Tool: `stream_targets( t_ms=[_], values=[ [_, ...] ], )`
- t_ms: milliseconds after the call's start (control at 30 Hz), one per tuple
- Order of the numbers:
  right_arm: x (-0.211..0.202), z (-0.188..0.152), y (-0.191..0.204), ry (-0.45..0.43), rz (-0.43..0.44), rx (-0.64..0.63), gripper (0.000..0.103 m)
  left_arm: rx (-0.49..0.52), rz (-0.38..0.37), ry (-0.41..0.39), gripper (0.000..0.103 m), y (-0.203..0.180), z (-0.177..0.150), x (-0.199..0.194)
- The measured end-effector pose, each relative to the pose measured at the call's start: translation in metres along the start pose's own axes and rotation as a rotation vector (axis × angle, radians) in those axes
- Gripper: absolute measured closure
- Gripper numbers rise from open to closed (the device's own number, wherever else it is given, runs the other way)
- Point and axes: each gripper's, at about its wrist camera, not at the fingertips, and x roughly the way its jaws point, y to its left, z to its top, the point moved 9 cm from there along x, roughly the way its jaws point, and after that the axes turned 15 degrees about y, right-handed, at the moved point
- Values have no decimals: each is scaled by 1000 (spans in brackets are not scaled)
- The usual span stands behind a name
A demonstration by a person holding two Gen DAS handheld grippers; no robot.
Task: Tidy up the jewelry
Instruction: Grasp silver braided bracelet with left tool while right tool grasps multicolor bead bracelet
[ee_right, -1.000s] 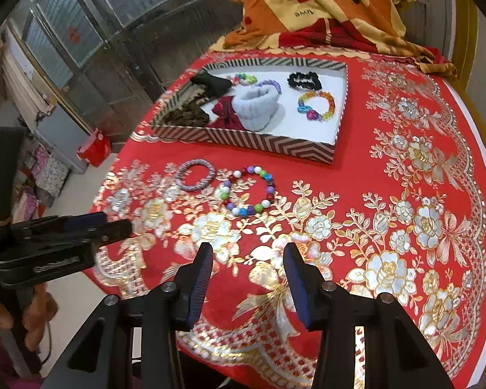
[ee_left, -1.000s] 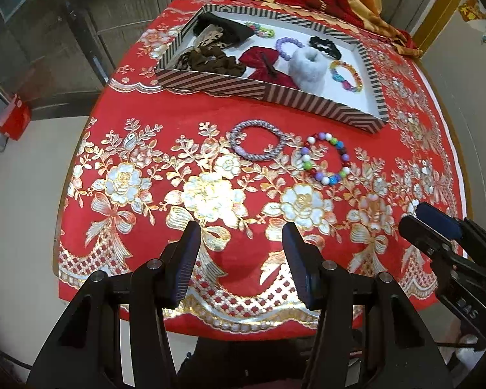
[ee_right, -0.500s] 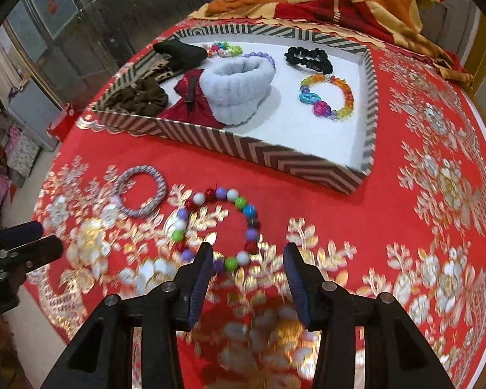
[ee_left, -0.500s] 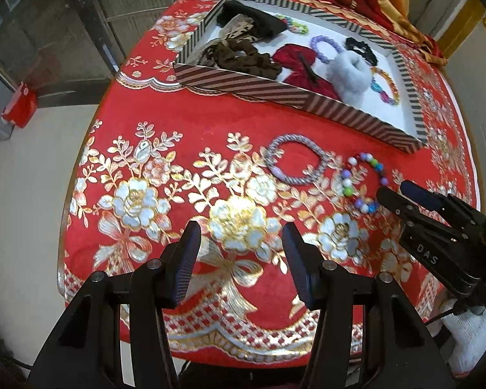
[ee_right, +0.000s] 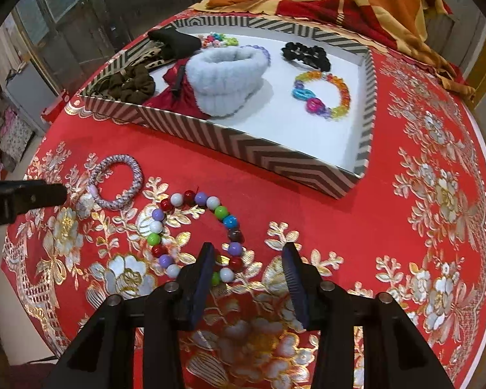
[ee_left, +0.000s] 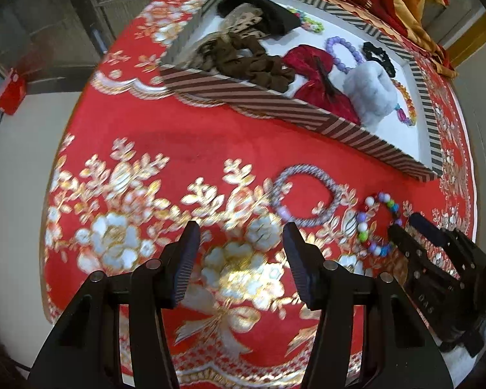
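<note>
A: Which claw is nearer what?

B: The right claw sits right at the multicoloured round-bead bracelet lying flat on the red-and-gold embroidered cloth of the counter. Its left finger overlaps the near arc of the loop, and a few beads show just inside the gap. Jaws are closing and part open, but the pads aren't pressing on anything yet.

A: And the left claw?

B: The left claw is wide, opening a touch more, and empty. The grey-lilac braided cord bracelet lies ahead of it and a bit to the right, near but not between the fingers.

A: Long axis?

B: Both are flat rings, so none really. My guess: pinch across one side of the rim.

A: Destination?

B: The shallow striped cardboard tray with a white floor, beyond both bracelets. There's open white floor at its near right corner, beside the clear-link rainbow chain bracelet. The left half is crowded by a grey fluffy scrunchie, brown scrunchie and red velvet bow.

A: Hazards?

B: The tray's near wall has to be cleared. The two claws are close together, and the counter's edge is just behind them.
</note>
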Motion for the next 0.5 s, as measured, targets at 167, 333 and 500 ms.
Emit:
stream_targets(
  t_ms=[167, 333, 500],
  values=[
    [-1, 0, 0, 4, -5, 0, 65, 19, 41, -4, 49, -4, 19, 8],
    [-1, 2, 0, -11, -3, 1, 73, 90, 110, -8, 49, -15, 36, 16],
    [-2, 4, -2, -25, 12, -4, 79, 153, 169, -18, 49, -25, 45, 24]
  ],
)
